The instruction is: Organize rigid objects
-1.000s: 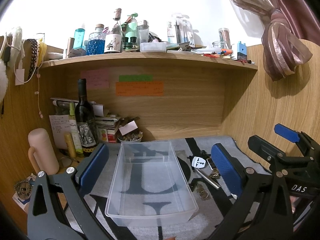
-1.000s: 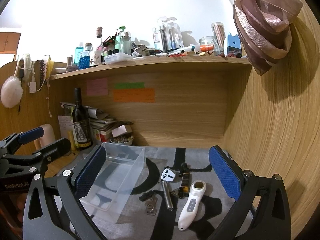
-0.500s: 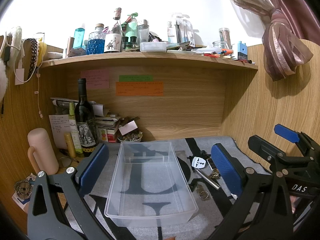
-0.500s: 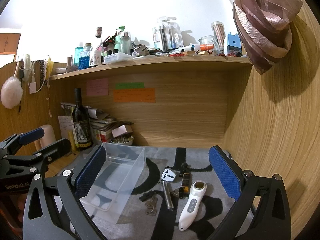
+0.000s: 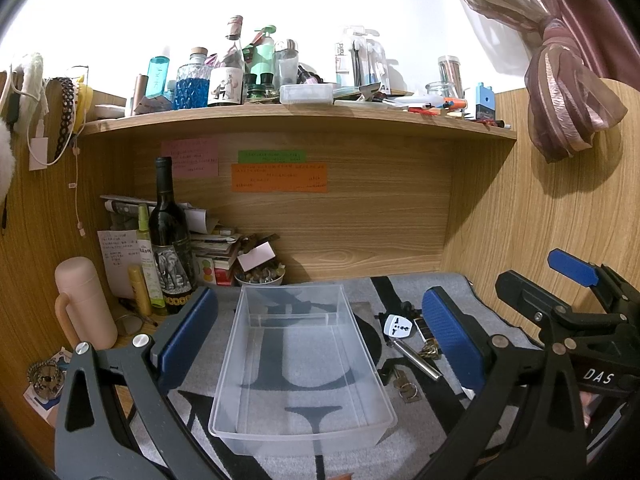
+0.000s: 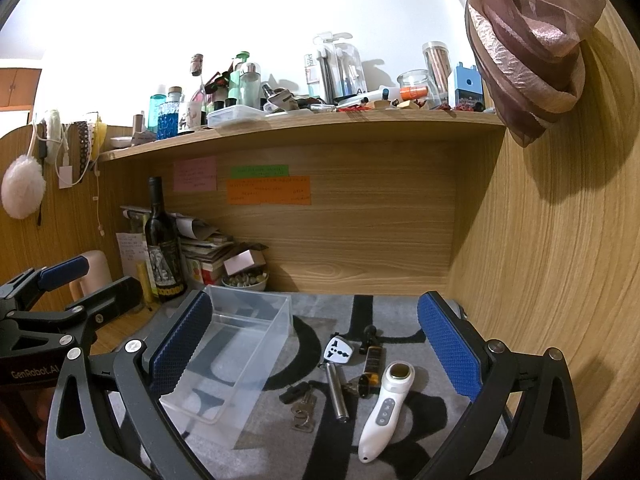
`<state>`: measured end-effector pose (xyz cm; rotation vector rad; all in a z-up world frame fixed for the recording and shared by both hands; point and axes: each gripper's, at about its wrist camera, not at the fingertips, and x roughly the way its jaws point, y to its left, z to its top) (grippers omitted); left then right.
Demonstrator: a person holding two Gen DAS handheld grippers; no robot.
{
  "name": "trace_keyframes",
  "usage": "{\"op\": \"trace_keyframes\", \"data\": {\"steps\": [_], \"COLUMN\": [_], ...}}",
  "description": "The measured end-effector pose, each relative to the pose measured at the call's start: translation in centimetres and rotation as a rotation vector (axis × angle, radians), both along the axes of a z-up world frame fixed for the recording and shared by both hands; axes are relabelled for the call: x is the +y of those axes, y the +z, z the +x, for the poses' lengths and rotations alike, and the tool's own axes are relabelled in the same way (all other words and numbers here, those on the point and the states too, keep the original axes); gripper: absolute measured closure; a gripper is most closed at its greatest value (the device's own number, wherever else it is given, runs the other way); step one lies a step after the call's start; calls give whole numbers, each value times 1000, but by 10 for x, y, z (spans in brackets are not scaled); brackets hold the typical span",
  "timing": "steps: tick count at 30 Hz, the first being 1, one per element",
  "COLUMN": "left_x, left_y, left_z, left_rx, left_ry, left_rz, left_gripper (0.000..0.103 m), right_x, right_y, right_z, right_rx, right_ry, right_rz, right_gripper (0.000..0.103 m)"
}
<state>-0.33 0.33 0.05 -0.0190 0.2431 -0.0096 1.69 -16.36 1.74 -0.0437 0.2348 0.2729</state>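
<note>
A clear plastic bin (image 5: 304, 432) (image 6: 192, 404) lies empty on the grey patterned mat. To its right lie a white travel adapter (image 5: 397, 326) (image 6: 338, 350), a metal rod (image 5: 416, 360) (image 6: 336, 394), keys (image 5: 406, 388) (image 6: 302, 408), a small dark bottle (image 6: 370, 366) and a white handheld device (image 6: 382, 410). My left gripper (image 5: 320, 336) is open, with the bin between its fingers. My right gripper (image 6: 312, 348) is open above the small objects; it also shows in the left wrist view (image 5: 560, 292).
A wine bottle (image 5: 168, 248), a green spray bottle (image 5: 146, 258), stacked papers and a small bowl (image 5: 260, 276) stand at the back left. A pink flask (image 5: 82, 300) stands at the left. A crowded shelf (image 5: 300, 114) runs overhead. A wooden wall (image 6: 560, 280) closes the right.
</note>
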Motion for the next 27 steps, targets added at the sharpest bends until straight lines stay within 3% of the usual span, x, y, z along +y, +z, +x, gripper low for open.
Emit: {"op": "trace_keyframes", "data": {"steps": [7,12,16,22,24,26,27], "left_x": [0,7,23,60,73,84,90], "left_y": [1,-2,-10,-30,-39,-49,-54], "left_z": [2,18,33,65,76,88,94], "left_rx": [7,54,108,258,312,377,409], "left_ry": [0,-1,5,-13,-10,4,9], "left_rz": [-1,-12,-26,-72,-95,-98,-102], "left_gripper": [0,0,0,0,4,23,27], "right_x": [0,1,0,-11,-16,-21,-23], "right_y": [0,-2,-7,-22,-29,-37,-40], "right_z": [0,7,20,48,56,63,65], "right_rx": [0,10,53,161,192,224,237], "right_ry": [1,-1,-21,-91,-123,-152,-167], "right_rz": [-1,-1,-3,7,2,-5,-8], "right_gripper": [0,0,0,0,0,0,1]}}
